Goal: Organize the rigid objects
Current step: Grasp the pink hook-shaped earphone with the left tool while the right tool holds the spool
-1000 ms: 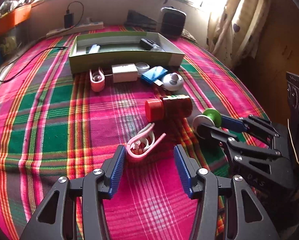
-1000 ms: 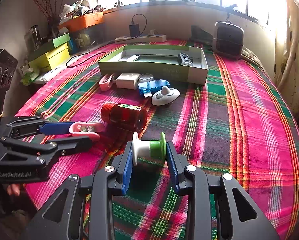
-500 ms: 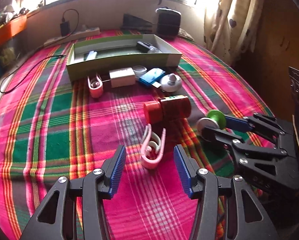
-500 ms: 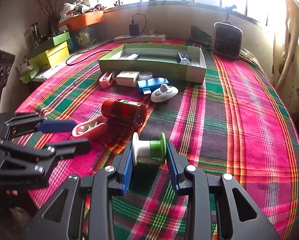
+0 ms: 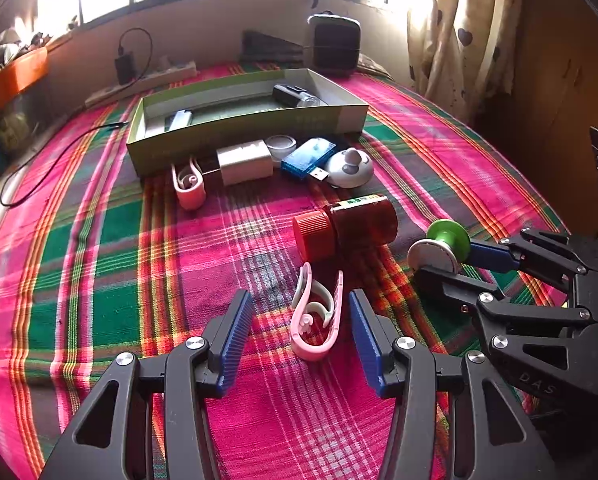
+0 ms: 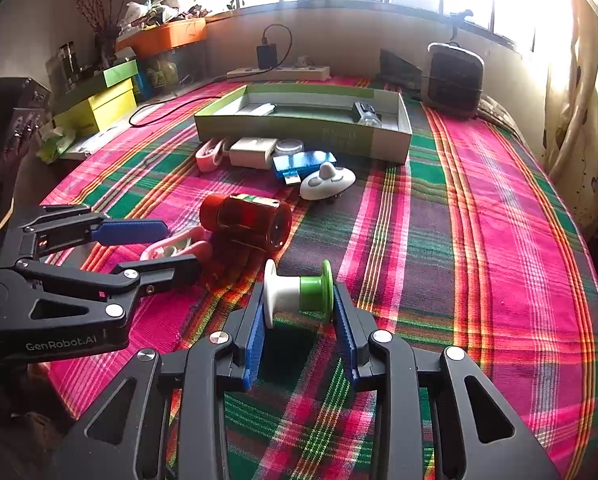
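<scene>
A pink clip (image 5: 319, 320) lies flat on the plaid cloth between the fingers of my left gripper (image 5: 299, 304), which is open; the pads stand clear of it on both sides. From the right wrist view the left gripper (image 6: 179, 245) straddles the pink clip (image 6: 191, 240). My right gripper (image 6: 299, 296) is shut on a green-and-white spool (image 6: 299, 294), pads pressing on its two end flanges; the spool (image 5: 447, 240) also shows at the right of the left wrist view. A red bottle (image 5: 351, 226) lies on its side just beyond both grippers. The green box (image 5: 239, 136) stands further back.
In front of the box lie a second pink clip (image 5: 189, 184), a white charger block (image 5: 245, 160), a small round tin (image 5: 281, 144), a blue USB device (image 5: 309, 158) and a white round gadget (image 5: 349, 168). A dark heater (image 5: 335, 46), power strip (image 5: 147, 84) and cable (image 5: 59, 152) lie behind.
The pink clip has gone from slanting to lying lengthwise between the left gripper's fingers, as that gripper shifted and rolled slightly. The right gripper and spool have not moved.
</scene>
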A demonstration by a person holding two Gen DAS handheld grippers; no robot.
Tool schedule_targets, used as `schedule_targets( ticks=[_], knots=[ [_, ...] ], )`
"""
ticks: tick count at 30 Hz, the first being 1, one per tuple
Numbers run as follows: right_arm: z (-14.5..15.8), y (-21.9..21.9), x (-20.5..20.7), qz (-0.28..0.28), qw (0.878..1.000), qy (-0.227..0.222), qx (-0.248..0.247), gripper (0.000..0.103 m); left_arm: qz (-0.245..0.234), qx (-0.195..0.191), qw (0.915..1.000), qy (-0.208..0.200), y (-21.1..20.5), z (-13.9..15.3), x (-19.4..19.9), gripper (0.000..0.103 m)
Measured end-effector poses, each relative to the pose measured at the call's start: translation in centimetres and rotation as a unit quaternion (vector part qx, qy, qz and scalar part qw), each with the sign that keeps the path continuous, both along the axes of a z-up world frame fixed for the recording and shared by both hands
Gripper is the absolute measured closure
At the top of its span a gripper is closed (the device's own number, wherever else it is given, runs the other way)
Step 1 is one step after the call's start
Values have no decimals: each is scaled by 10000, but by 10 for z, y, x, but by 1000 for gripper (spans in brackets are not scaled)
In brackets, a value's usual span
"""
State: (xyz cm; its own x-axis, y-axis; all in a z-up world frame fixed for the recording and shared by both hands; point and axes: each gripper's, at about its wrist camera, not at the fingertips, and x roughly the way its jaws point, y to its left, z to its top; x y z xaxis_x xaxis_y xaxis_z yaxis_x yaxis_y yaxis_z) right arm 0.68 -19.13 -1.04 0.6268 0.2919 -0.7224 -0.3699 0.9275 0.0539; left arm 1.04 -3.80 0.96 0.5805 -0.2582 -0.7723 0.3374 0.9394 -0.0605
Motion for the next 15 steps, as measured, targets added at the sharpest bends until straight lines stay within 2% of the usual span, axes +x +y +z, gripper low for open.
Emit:
schedule_targets(
  ticks=[8,10,12,15],
  knots=[
    [0,0,1,17,10000,-25,2,70,98,15,9999,-86,2,0,2,68],
    [0,0,2,19,10000,-22,20,70,97,-11,9999,-87,2,0,2,77],
    [0,0,3,12,10000,-19,57,70,113,-47,9999,-91,3,0,3,81],
    [0,-1,5,-12,9999,3,138,70,102,-65,9999,-119,4,-1,2,81]
  ],
)
